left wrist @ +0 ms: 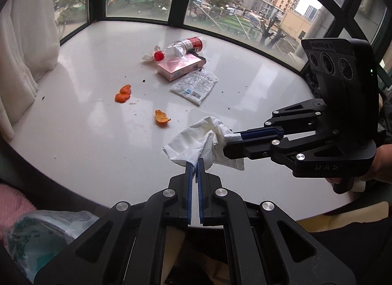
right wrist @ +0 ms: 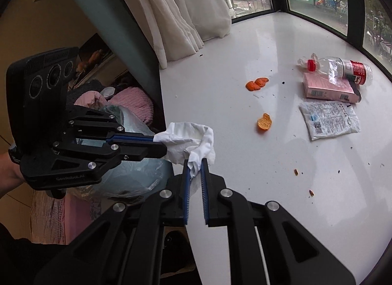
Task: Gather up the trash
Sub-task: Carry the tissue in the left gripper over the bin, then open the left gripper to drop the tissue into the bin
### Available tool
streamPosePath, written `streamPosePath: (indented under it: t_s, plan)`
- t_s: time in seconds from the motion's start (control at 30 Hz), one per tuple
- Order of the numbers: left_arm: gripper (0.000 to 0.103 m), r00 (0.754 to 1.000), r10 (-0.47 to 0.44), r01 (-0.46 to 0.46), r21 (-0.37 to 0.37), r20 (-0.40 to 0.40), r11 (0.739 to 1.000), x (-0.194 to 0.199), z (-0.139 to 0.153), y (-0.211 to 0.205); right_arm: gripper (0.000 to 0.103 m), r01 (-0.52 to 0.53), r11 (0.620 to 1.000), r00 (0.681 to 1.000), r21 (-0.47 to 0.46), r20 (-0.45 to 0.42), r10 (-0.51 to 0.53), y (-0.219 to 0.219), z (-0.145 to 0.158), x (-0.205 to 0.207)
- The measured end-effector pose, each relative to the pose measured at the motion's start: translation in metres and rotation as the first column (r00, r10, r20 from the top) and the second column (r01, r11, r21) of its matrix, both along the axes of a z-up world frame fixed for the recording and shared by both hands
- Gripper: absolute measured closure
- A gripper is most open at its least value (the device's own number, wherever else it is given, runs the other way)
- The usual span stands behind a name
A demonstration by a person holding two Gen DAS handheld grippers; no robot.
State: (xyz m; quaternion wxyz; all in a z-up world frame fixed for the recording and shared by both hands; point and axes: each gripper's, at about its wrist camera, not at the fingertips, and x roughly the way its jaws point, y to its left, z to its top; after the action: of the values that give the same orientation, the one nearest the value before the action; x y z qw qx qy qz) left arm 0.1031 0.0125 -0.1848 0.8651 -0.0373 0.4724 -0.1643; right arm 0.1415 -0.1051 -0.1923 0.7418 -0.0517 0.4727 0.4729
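Both tools pinch a tissue [left wrist: 203, 142] above the littered white sill [left wrist: 98, 137].

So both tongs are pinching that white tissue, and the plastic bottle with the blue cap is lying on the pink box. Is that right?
Nearly. The cap is red, not blue, as the right wrist view shows. The rest stands: the left tongs and right tongs both pinch the white tissue, and the plastic bottle lies on the pink box.

Left gripper [left wrist: 194, 166] and right gripper [right wrist: 195, 163] clamped, fingers meeting.
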Motion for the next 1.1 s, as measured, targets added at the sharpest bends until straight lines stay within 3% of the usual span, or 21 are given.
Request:
streamPosePath:
  t_s: [0.27,0.63,0.9,1.1]
  plan:
    - [0.1,0.973,0.229,-0.23,0.046,0.036,0.972,-0.07,0.027,0.075,0.093,-0.242,0.97,0.97,0.022,0.039,0.241,0.091,0.024,-0.03]
    - [0.1,0.88,0.474,-0.474,0.058,0.02,0.878,-0.171,0.023,0.136,0.093,-0.487,0.874,0.873,0.001,0.03,0.486,0.176,0.021,-0.093]
    - [0.1,0.827,0.562,-0.56,0.059,-0.008,0.826,-0.205,0.008,0.155,0.093,-0.557,0.83,0.83,-0.037,0.002,0.558,0.207,0.006,-0.124]
    - [0.1,0.82,0.571,-0.569,0.05,-0.043,0.821,-0.21,-0.005,0.159,0.093,-0.552,0.83,0.833,-0.082,-0.015,0.553,0.218,-0.008,-0.129]
